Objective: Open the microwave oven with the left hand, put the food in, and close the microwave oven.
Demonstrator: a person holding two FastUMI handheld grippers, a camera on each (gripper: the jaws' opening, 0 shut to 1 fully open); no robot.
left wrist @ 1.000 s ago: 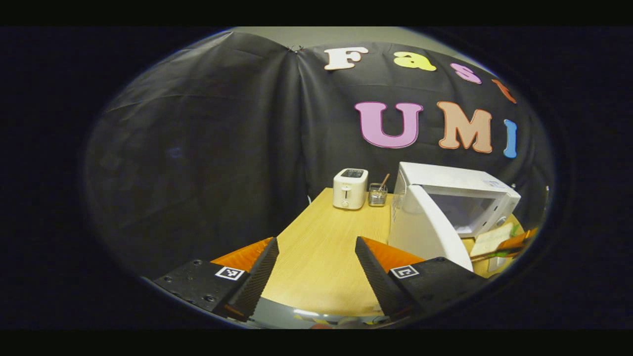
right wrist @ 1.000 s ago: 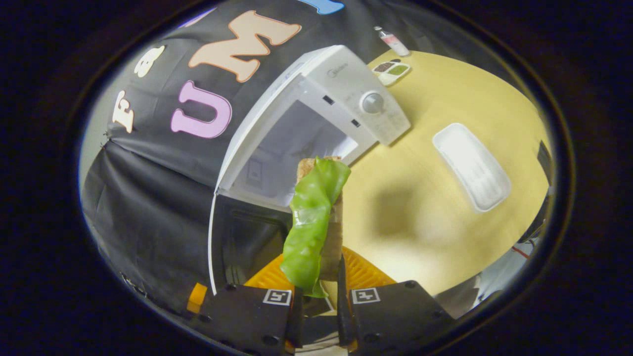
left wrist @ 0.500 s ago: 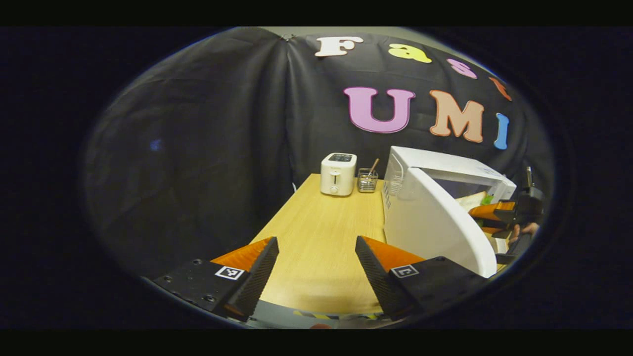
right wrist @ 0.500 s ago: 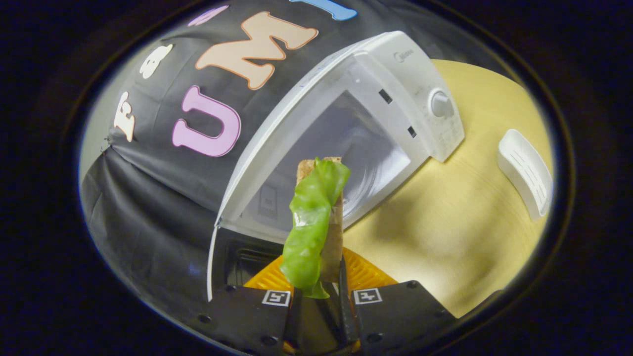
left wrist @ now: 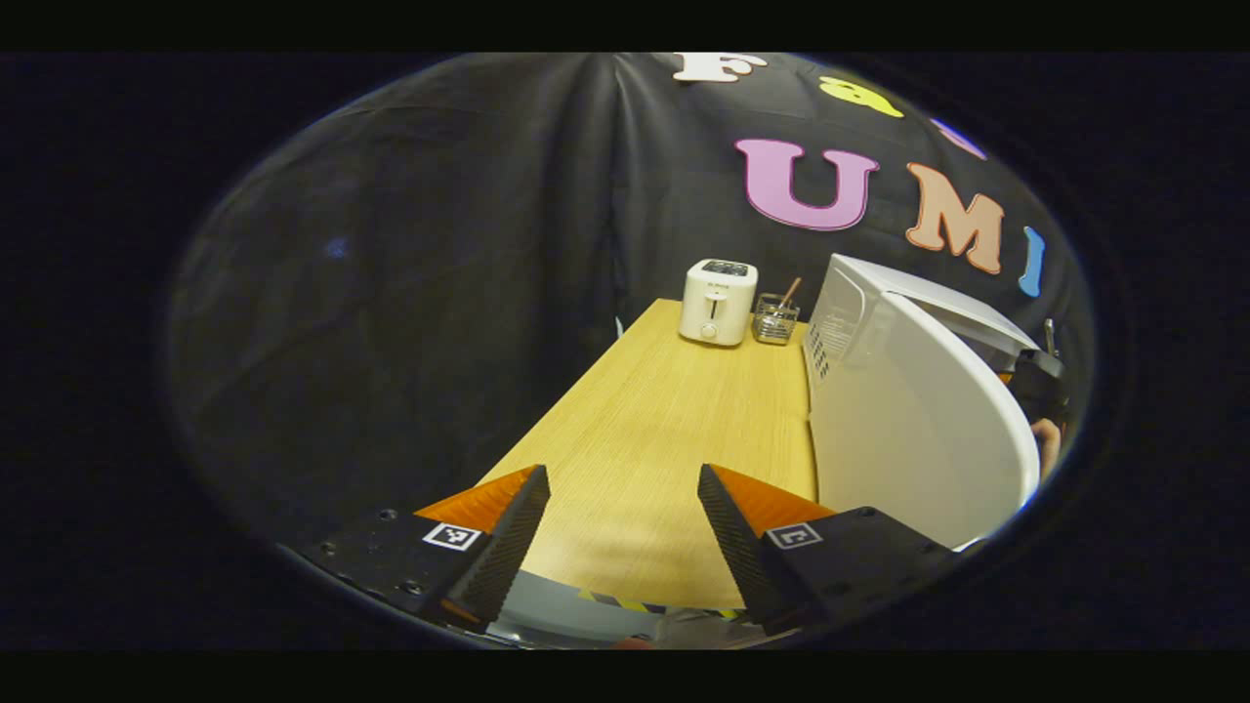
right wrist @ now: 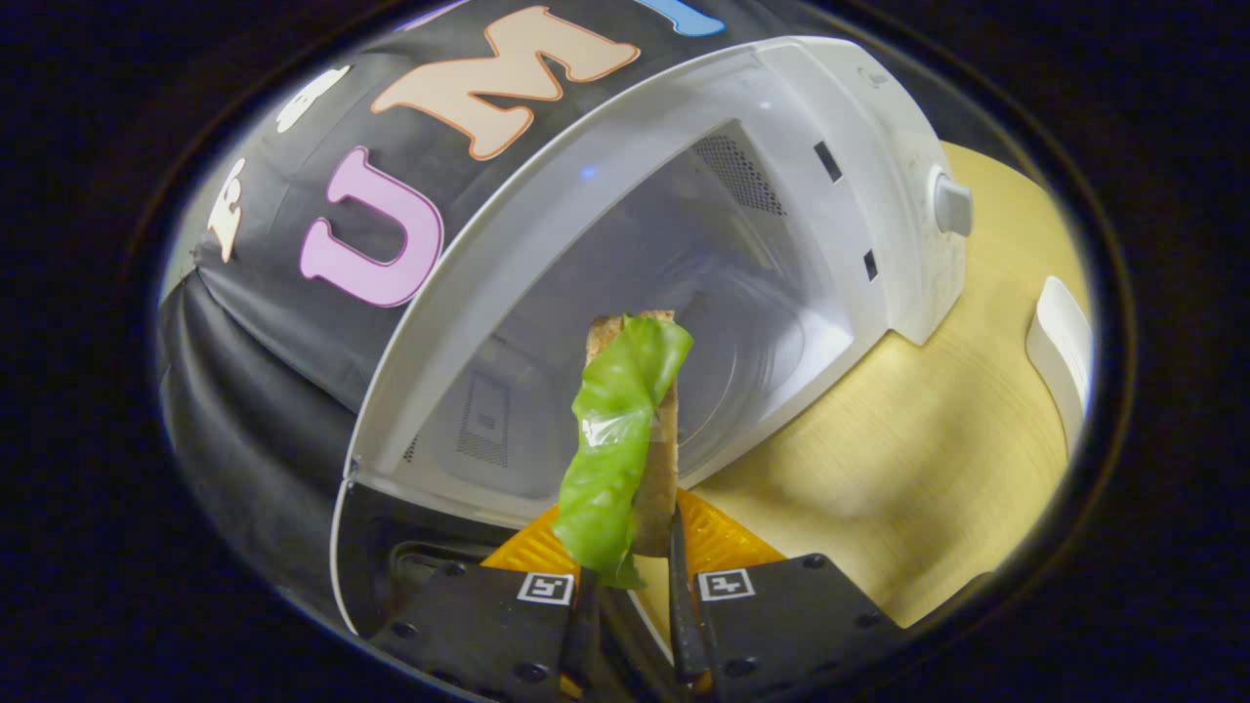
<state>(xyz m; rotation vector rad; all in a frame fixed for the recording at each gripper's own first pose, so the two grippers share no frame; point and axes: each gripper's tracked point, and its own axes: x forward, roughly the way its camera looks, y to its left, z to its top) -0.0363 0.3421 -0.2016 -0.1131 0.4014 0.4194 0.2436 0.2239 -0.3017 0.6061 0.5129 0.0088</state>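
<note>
Right gripper view looks into the white microwave oven point(right wrist: 859, 195), its door point(right wrist: 391, 576) swung wide to the left. The right claw point(right wrist: 630, 586) pinches a slice of brown bread draped with a green lettuce leaf point(right wrist: 620, 439), held upright at the mouth of the oven's pale cavity, above the light wooden surface point(right wrist: 928, 469). A white oblong tray point(right wrist: 1060, 351) lies on the right. In the left gripper view the left claw point(left wrist: 620, 547) hangs spread and empty over the near edge; a white toaster point(left wrist: 719, 301) and a small clear glass holder point(left wrist: 775, 320) stand at the far end, left of the oven.
</note>
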